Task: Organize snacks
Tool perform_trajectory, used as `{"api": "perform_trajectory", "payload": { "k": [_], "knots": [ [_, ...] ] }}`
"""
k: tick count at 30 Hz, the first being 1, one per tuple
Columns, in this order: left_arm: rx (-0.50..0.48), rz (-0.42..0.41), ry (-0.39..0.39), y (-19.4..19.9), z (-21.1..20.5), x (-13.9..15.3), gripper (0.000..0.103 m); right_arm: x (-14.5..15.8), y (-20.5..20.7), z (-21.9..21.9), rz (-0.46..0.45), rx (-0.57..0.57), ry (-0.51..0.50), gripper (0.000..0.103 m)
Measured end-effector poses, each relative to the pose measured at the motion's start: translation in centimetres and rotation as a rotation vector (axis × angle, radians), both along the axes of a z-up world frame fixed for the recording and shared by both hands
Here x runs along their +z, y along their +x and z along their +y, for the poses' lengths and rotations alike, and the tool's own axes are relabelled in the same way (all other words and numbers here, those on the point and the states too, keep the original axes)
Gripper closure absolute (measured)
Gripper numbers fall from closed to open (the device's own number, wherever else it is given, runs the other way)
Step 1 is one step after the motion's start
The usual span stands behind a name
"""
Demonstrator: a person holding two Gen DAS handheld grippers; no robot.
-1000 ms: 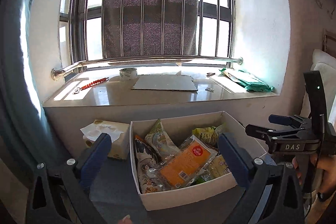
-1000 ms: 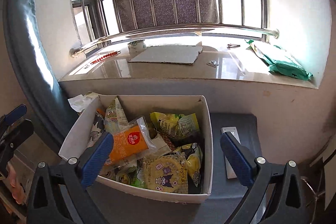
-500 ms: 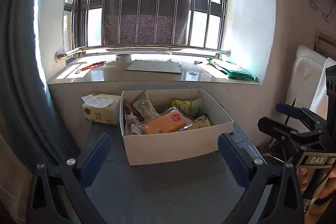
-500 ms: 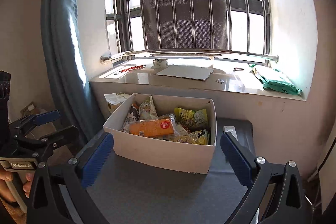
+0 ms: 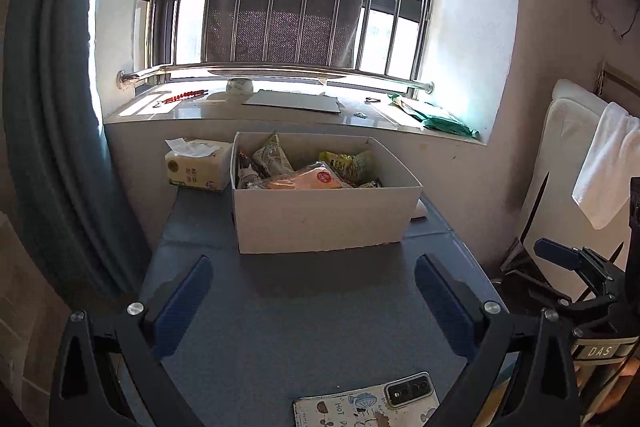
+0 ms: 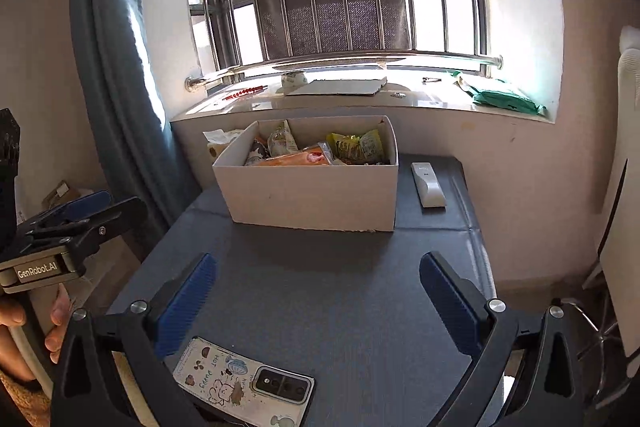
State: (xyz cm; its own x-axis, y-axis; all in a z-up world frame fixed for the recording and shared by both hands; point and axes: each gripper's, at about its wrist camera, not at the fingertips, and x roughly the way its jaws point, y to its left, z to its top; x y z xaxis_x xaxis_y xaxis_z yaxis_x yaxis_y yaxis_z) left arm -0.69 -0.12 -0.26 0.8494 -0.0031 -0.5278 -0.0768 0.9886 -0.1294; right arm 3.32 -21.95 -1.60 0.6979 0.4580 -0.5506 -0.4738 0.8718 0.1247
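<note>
A white cardboard box (image 5: 324,215) stands at the far end of the dark blue desk (image 5: 304,311), below the window sill (image 5: 280,113), and it holds the snack packets: an orange packet with a red round sticker (image 5: 306,181) lies in the middle, a yellow-green packet (image 5: 346,163) is behind it to the right, and a pale pointed packet (image 5: 272,155) stands upright at the back left. More packets lie under these, too crowded to count.

Just left of the box sits one tissue pack (image 5: 196,167); just right of it lies one white remote control (image 6: 427,183), apart from the box wall. One phone in a cartoon-printed case (image 6: 244,381) lies face down at the near edge of the desk.

The left hand-held gripper (image 5: 314,301) and the right hand-held gripper (image 6: 318,301) both hover over the bare near half of the desk, well short of the box, each with its fingers spread wide and nothing between them. A grey-blue curtain (image 6: 108,67) hangs at the left.
</note>
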Motion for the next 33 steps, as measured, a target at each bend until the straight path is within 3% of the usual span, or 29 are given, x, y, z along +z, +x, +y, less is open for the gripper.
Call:
{"api": "perform_trajectory", "payload": {
  "k": [33],
  "knots": [
    [-0.035,0.014,0.036,0.27,-0.88,0.34,0.000,0.91,-0.20,-0.30,0.008,0.022,0.042,0.000]
  ]
}}
